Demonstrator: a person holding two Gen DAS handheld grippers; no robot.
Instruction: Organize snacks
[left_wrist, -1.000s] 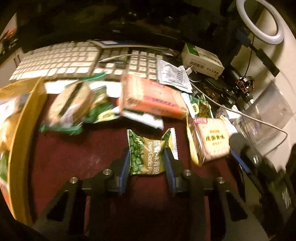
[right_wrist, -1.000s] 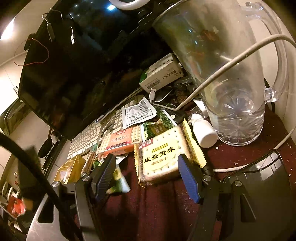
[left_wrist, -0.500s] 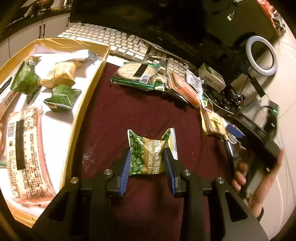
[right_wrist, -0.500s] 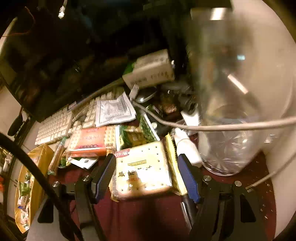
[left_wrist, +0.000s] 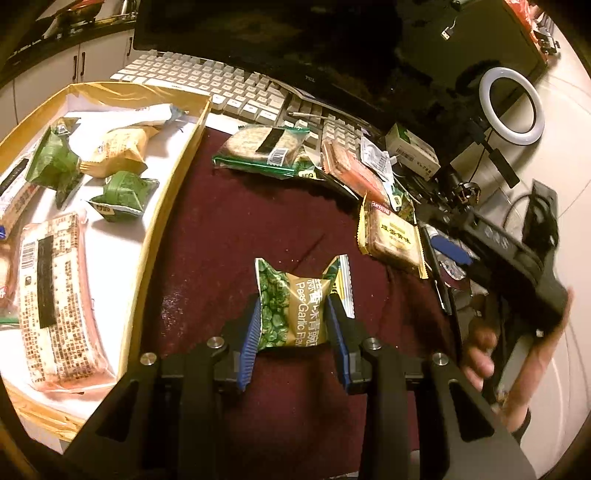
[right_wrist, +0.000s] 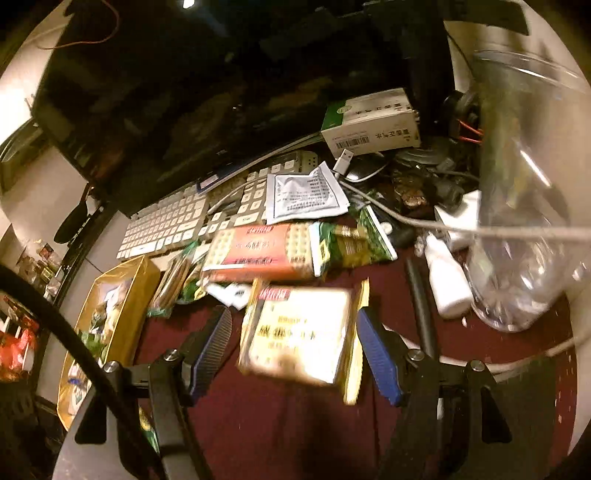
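Note:
My left gripper (left_wrist: 293, 302) is shut on a green and gold pea snack packet (left_wrist: 295, 321), held above the dark red cloth (left_wrist: 229, 236) just right of the gold-rimmed tray (left_wrist: 173, 177). The tray holds several wrapped snacks on a white lining. My right gripper (right_wrist: 293, 314) is open around a yellow cracker pack (right_wrist: 299, 336), which looks blurred; a gap shows beside the left finger. In the left wrist view that cracker pack (left_wrist: 391, 236) lies at the right, next to a blue finger pad (left_wrist: 448, 249) of the right gripper, which a hand (left_wrist: 517, 373) holds.
An orange biscuit pack (right_wrist: 258, 251), a green packet (right_wrist: 351, 243) and a round rice cake pack (left_wrist: 266, 147) lie by the white keyboard (left_wrist: 207, 85). A clear jug (right_wrist: 528, 206), a small white bottle (right_wrist: 447, 280), cables and a white box (right_wrist: 373, 122) crowd the right side.
The left gripper carried the pea packet leftward from the snack pile to beside the tray. The right gripper rolled and shifted, with the cracker pack staying between its fingers.

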